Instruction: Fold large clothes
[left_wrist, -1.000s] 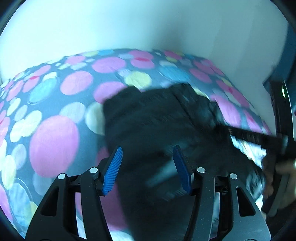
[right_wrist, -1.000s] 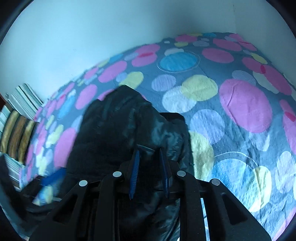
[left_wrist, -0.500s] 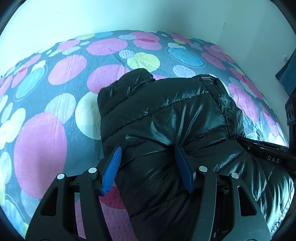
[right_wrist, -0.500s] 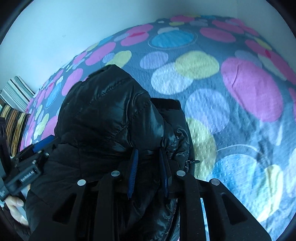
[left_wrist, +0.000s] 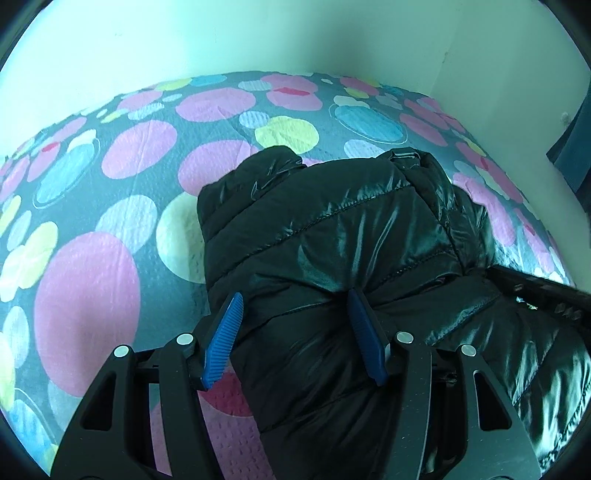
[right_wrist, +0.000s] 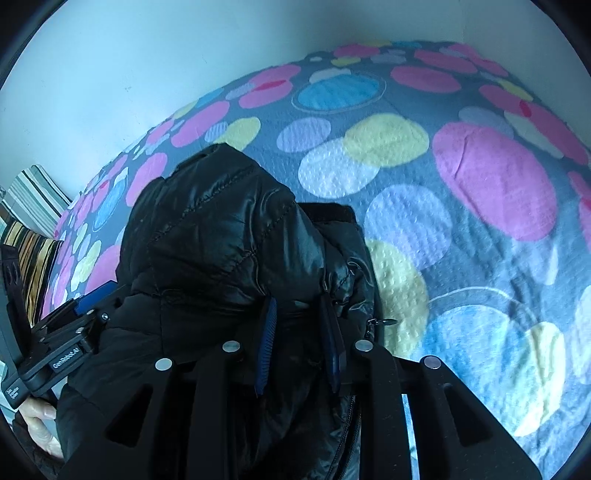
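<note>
Black puffer jacket (left_wrist: 332, 236) bunched on the dotted bedspread (left_wrist: 88, 280), both tools gripping it!

The left tool (left_wrist: 291, 332) clamps a thick wad of quilting at a middling spread; the right tool (right_wrist: 299, 339), its narrow jaws just easing apart a touch, pinches fabric near the zipper. By my reading it's midway: the jacket lies doubled over but lumpy, with flattening and squaring still to do.

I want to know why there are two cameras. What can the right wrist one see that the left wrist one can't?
Only the right wrist view shows the striped cushions, a zipper pull and the person's hand. Only the left wrist view shows a dark blue thing by the wall. Both show the black puffy jacket on the spotted bedspread.
</note>
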